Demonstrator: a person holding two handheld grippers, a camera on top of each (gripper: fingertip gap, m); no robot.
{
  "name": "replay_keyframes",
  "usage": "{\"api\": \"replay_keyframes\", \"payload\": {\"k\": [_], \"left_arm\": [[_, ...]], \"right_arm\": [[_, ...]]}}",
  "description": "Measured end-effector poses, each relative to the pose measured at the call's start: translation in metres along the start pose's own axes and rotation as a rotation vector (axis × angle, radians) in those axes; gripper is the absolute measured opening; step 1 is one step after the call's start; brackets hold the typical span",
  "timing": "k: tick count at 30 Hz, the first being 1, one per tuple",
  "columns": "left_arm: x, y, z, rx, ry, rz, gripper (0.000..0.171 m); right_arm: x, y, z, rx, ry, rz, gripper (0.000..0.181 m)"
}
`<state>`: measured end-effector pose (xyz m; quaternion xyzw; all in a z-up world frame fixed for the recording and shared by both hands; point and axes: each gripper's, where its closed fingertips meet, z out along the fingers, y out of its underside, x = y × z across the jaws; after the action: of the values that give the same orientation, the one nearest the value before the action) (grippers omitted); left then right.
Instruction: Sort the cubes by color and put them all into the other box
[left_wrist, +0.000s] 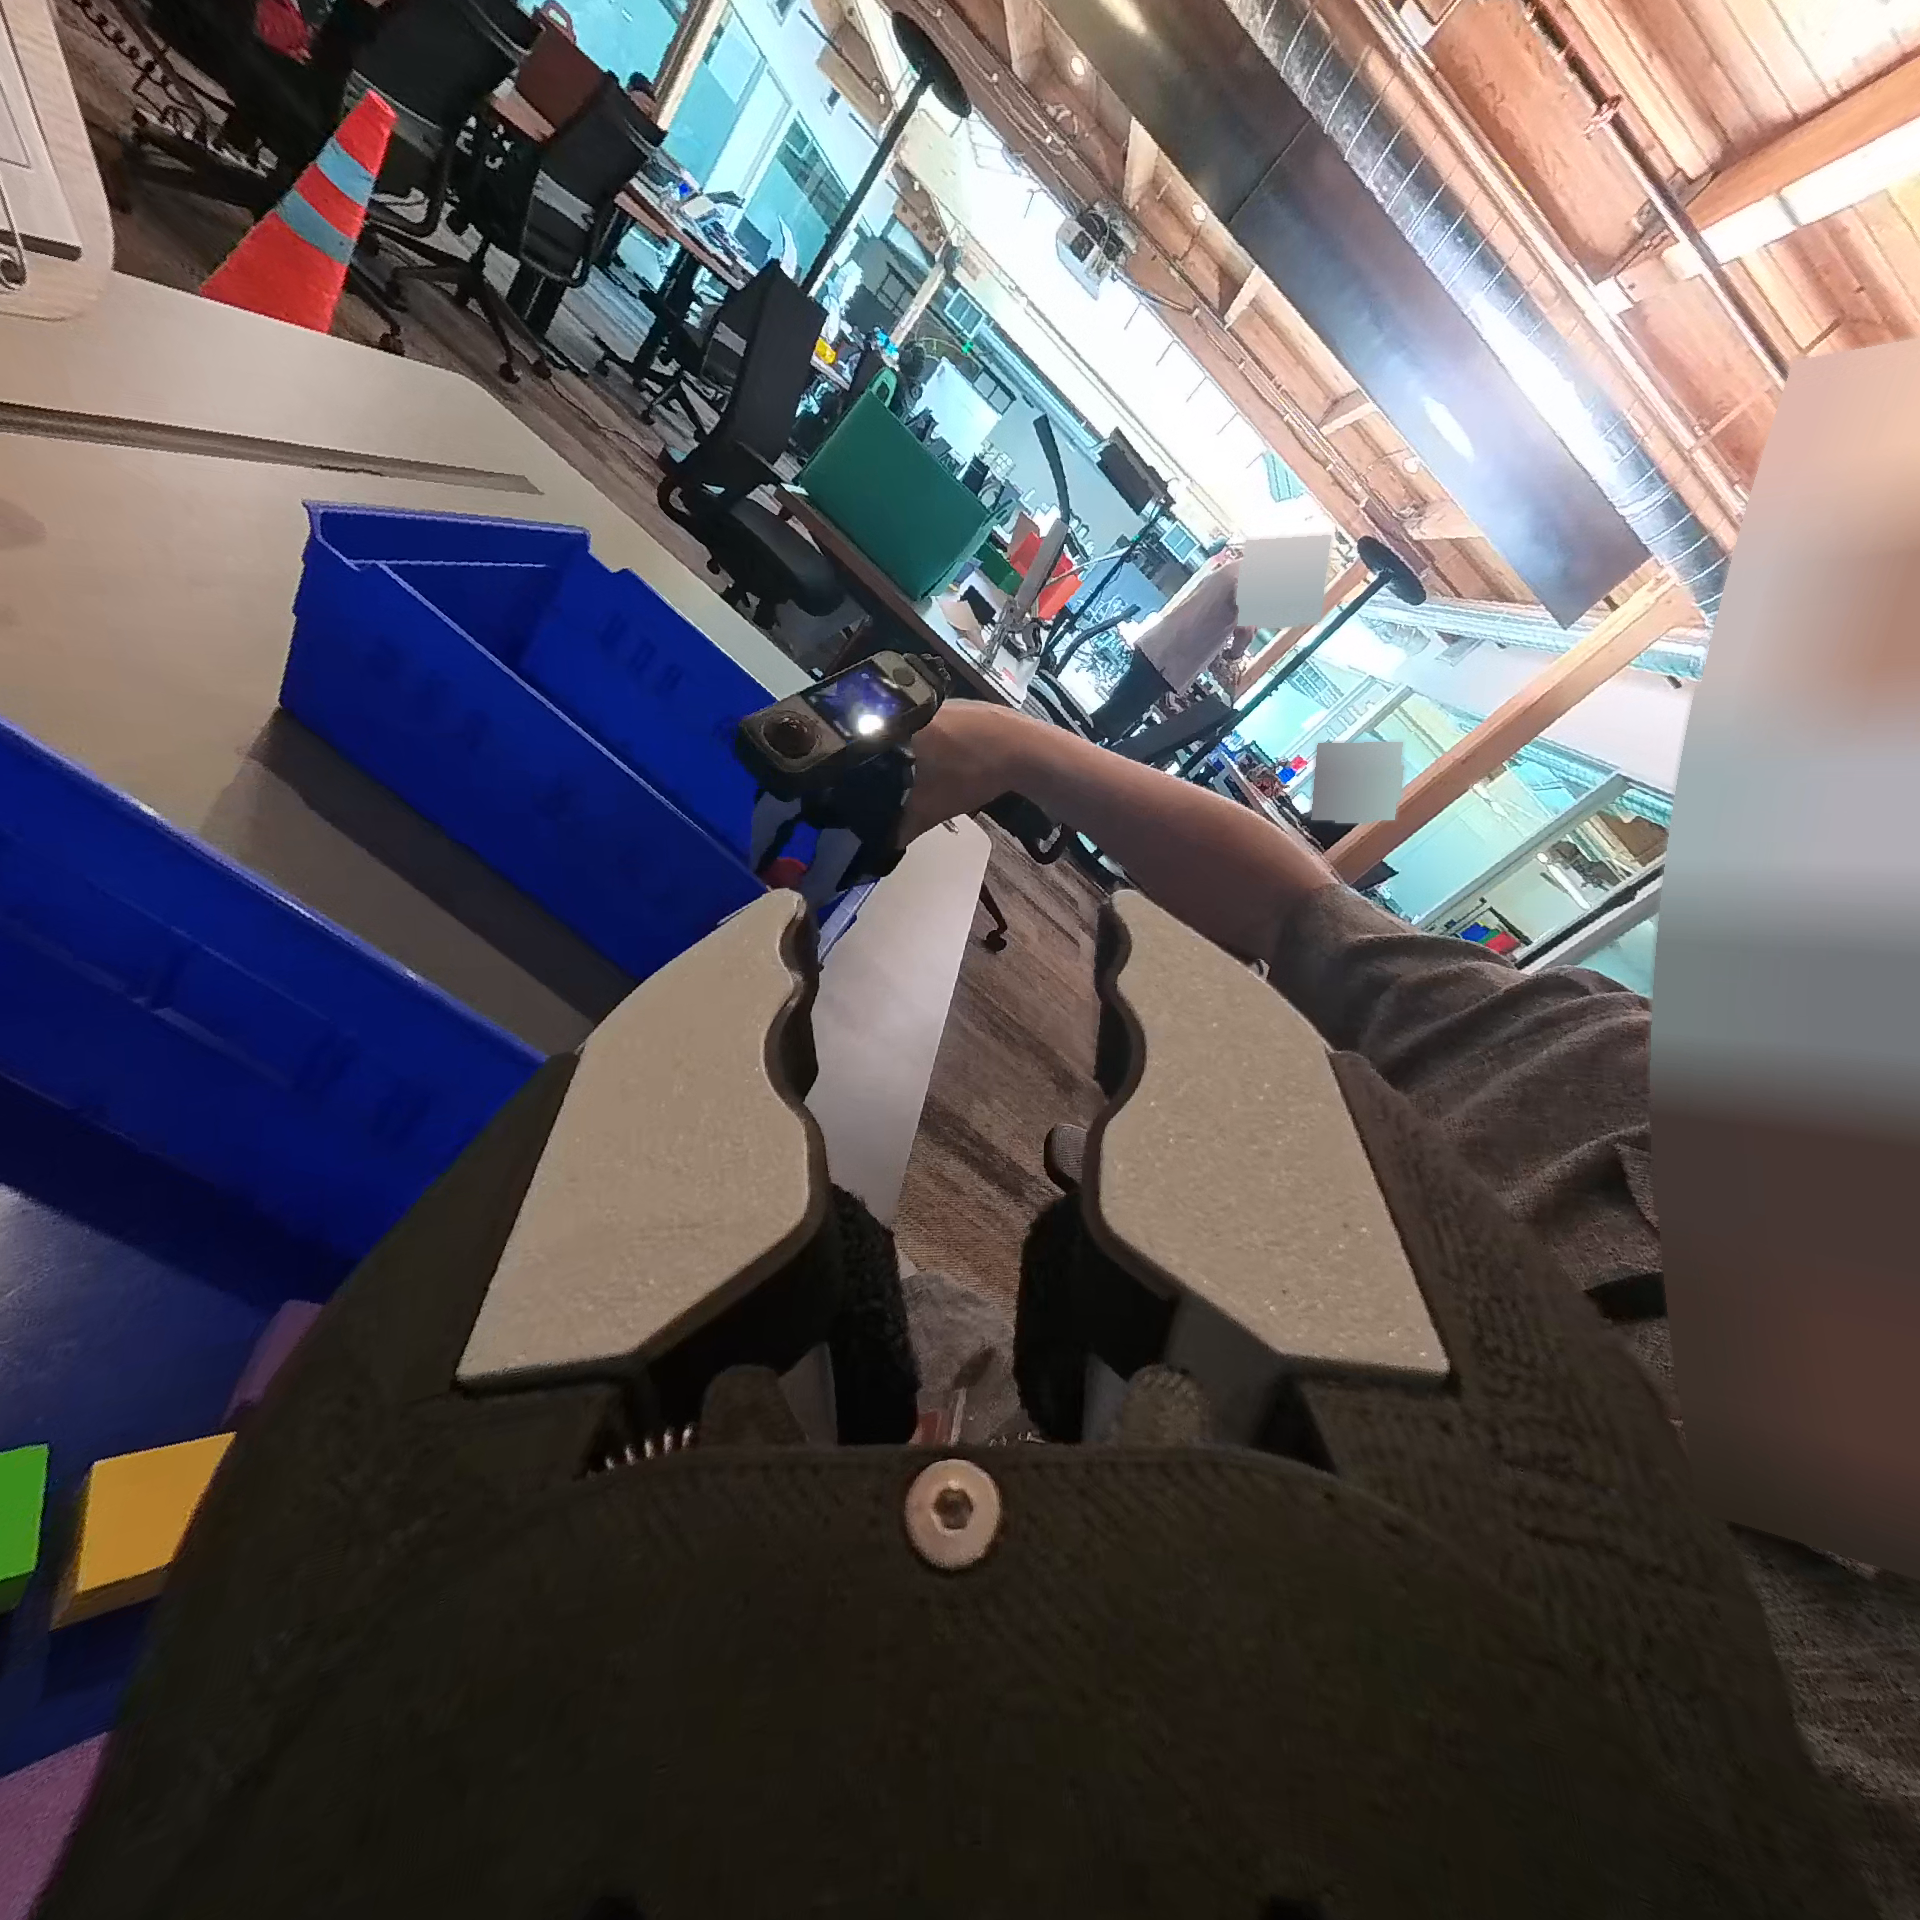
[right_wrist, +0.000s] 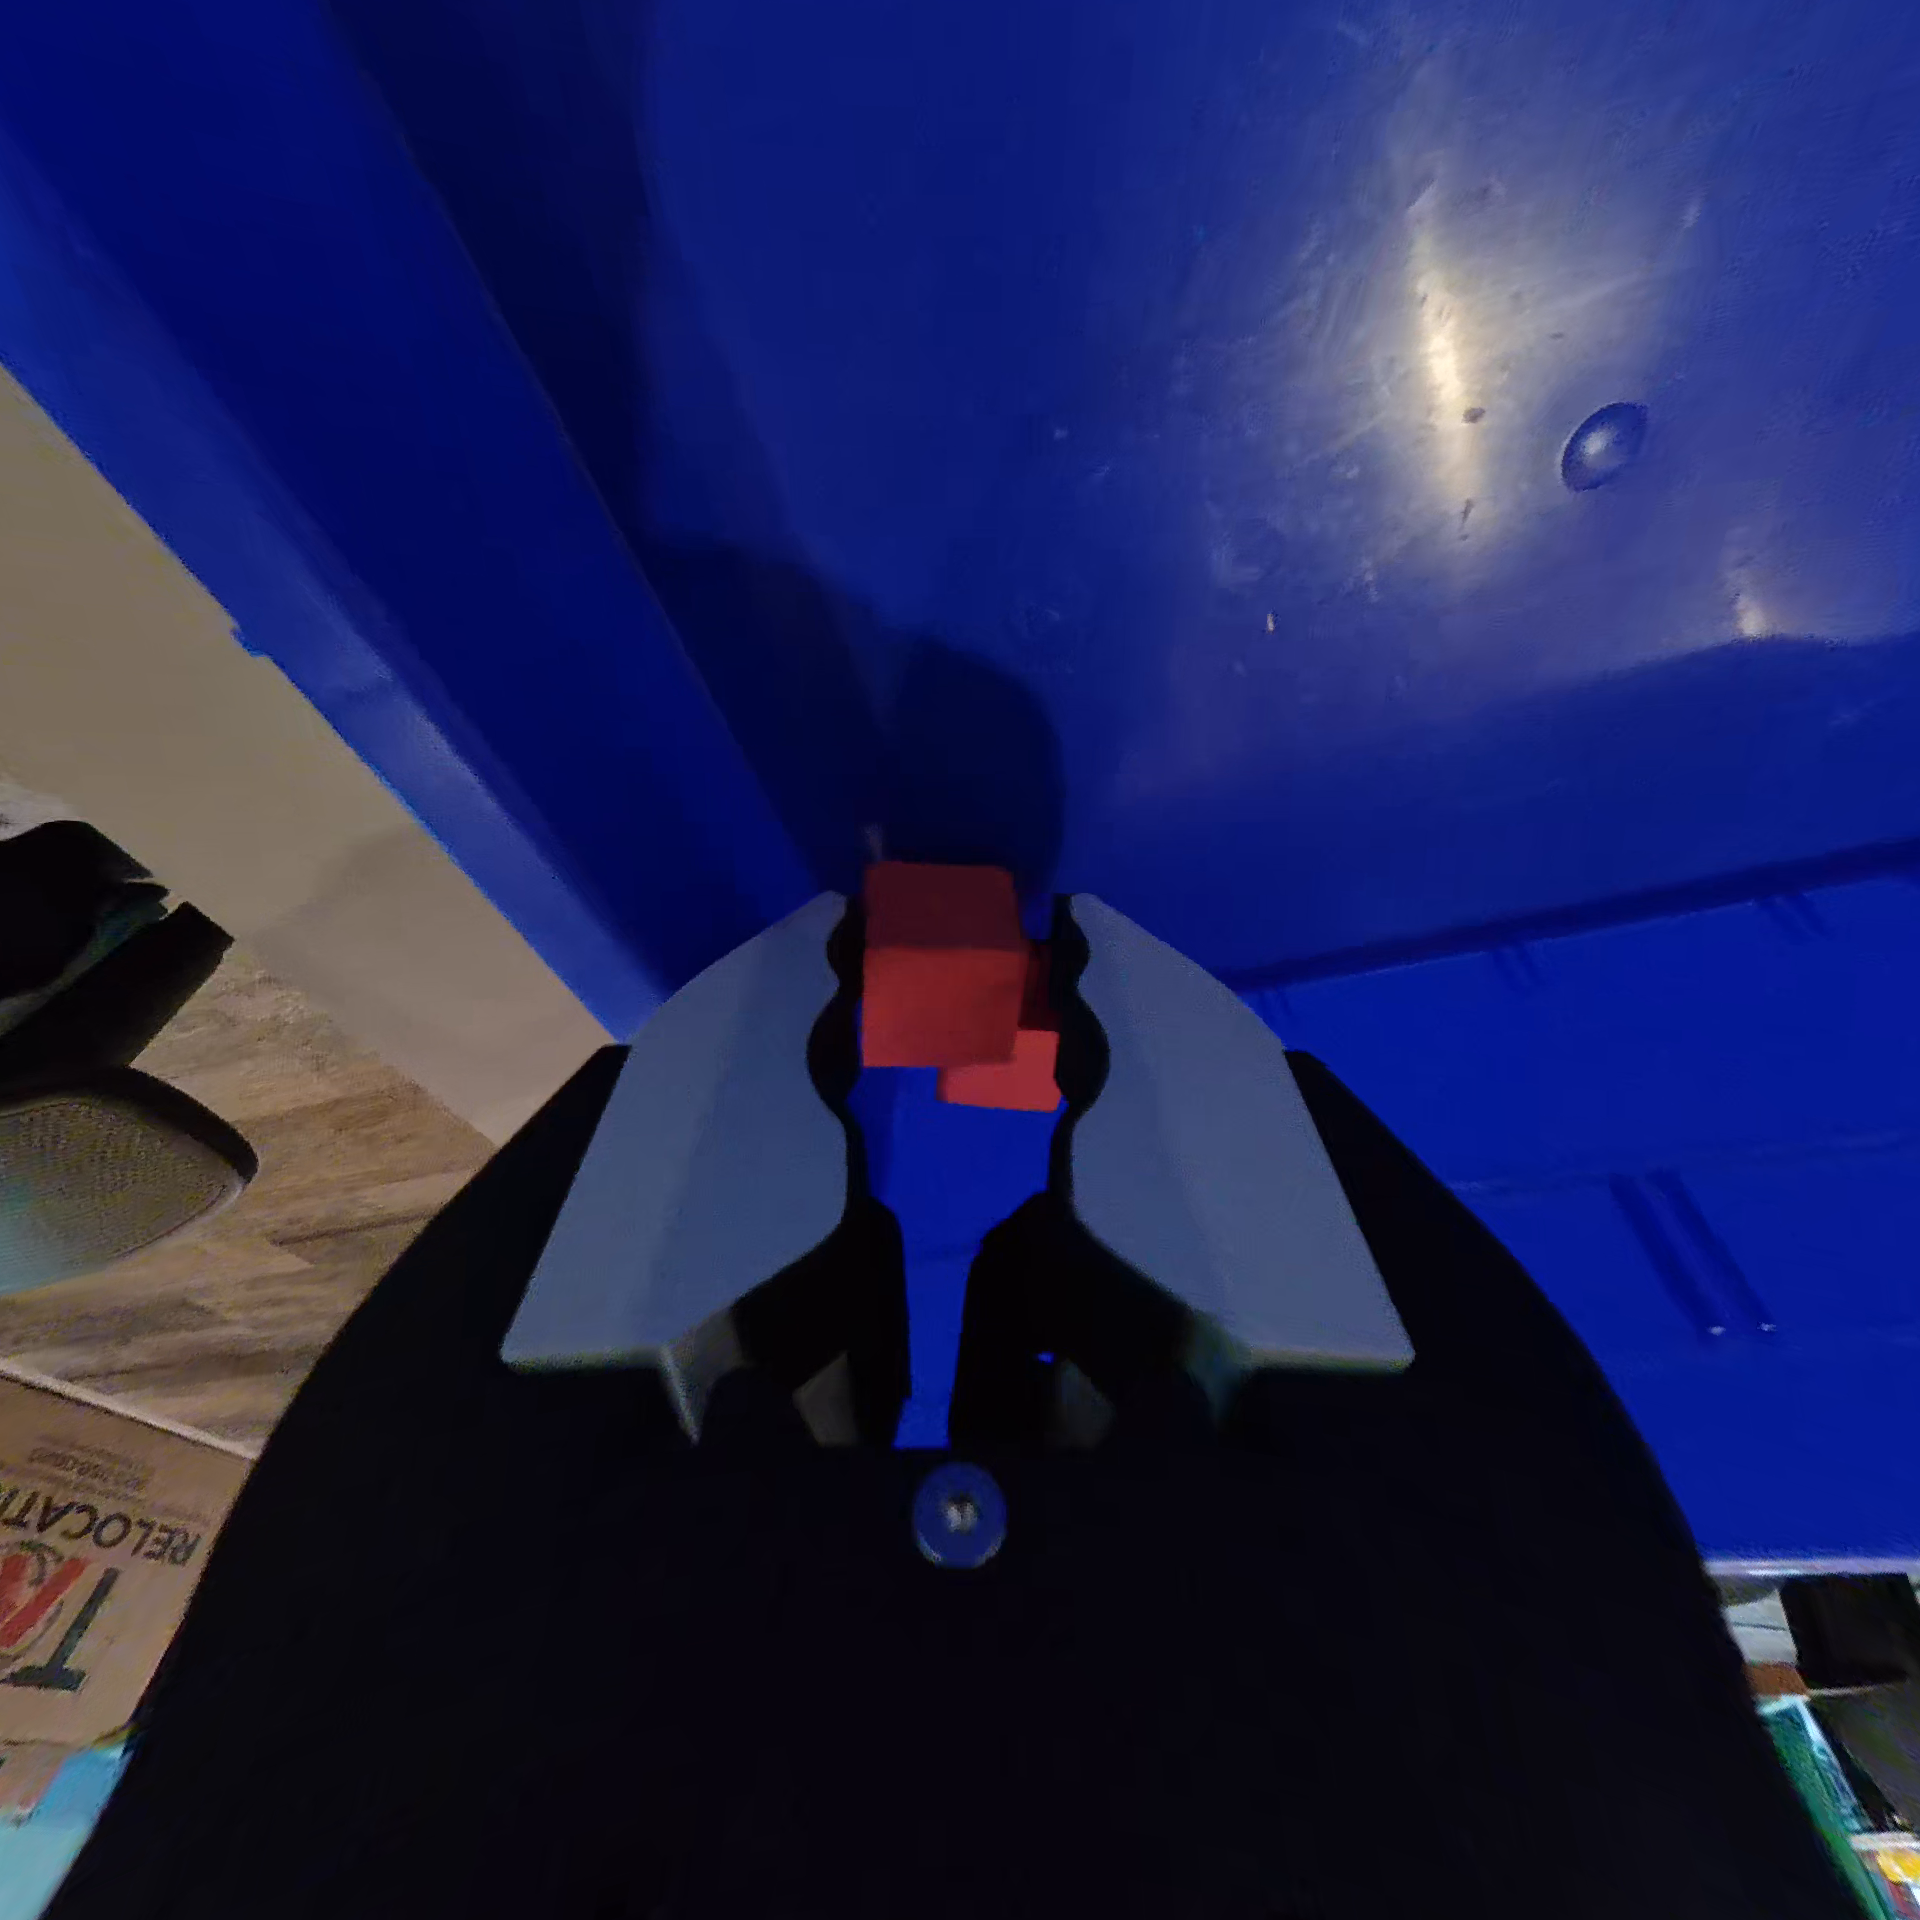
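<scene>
My right gripper (right_wrist: 956, 935) is deep inside a blue bin (right_wrist: 1351, 520), tips close to its floor. Its jaws are closed in on a red block (right_wrist: 935, 966), which fills the gap between the pads. A second red block (right_wrist: 1003, 1075) lies against it, lower right, partly hidden. In the left wrist view the right gripper (left_wrist: 821, 831), with its camera on top, reaches into a blue bin (left_wrist: 540, 707) on a person's arm (left_wrist: 1122, 800). My left gripper (left_wrist: 951, 935) is open and empty, held above the table edge, pointing out toward the room.
A nearer blue bin (left_wrist: 208, 966) sits at the left; by it lie a yellow block (left_wrist: 135, 1527), a green block (left_wrist: 21, 1507) and purple pieces (left_wrist: 42, 1808). The grey table (left_wrist: 156, 499) runs left. An orange cone (left_wrist: 312, 208) and office chairs (left_wrist: 748, 416) stand beyond.
</scene>
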<state>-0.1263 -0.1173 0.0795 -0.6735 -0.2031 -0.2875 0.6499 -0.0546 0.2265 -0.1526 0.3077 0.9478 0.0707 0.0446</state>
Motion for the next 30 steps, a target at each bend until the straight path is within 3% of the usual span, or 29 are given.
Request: {"api": "replay_keyframes", "payload": {"k": [10,13,15,17,20,24,26,30], "left_arm": [[-0.002,0.001,-0.002,-0.009,-0.05,0.018,0.051],[-0.036,0.008,-0.009,-0.068,-0.296,0.052,0.051],[-0.069,0.021,-0.019,-0.172,-0.538,0.097,0.051],[-0.092,0.037,-0.026,-0.295,-0.683,0.1,0.052],[-0.118,0.048,-0.027,-0.414,-0.785,0.116,0.052],[-0.153,0.025,-0.038,-0.461,-0.954,0.171,0.044],[-0.173,0.02,-0.045,-0.525,-1.048,0.116,0.033],[-0.215,0.033,-0.052,-0.685,-1.138,-0.08,0.038]], "right_arm": [[0.013,-0.008,-0.027,0.116,0.055,0.035,0.039],[0.023,-0.018,-0.06,0.232,0.174,0.042,0.038],[0.023,-0.029,-0.085,0.352,0.261,0.039,0.038],[0.015,-0.041,-0.108,0.481,0.317,0.043,0.038],[0.001,-0.055,-0.133,0.654,0.39,0.042,0.039],[-0.006,-0.06,-0.152,0.803,0.48,0.098,0.036],[-0.011,-0.063,-0.156,0.886,0.477,0.132,0.034],[-0.018,-0.071,-0.15,0.987,0.447,0.16,0.033]]}}
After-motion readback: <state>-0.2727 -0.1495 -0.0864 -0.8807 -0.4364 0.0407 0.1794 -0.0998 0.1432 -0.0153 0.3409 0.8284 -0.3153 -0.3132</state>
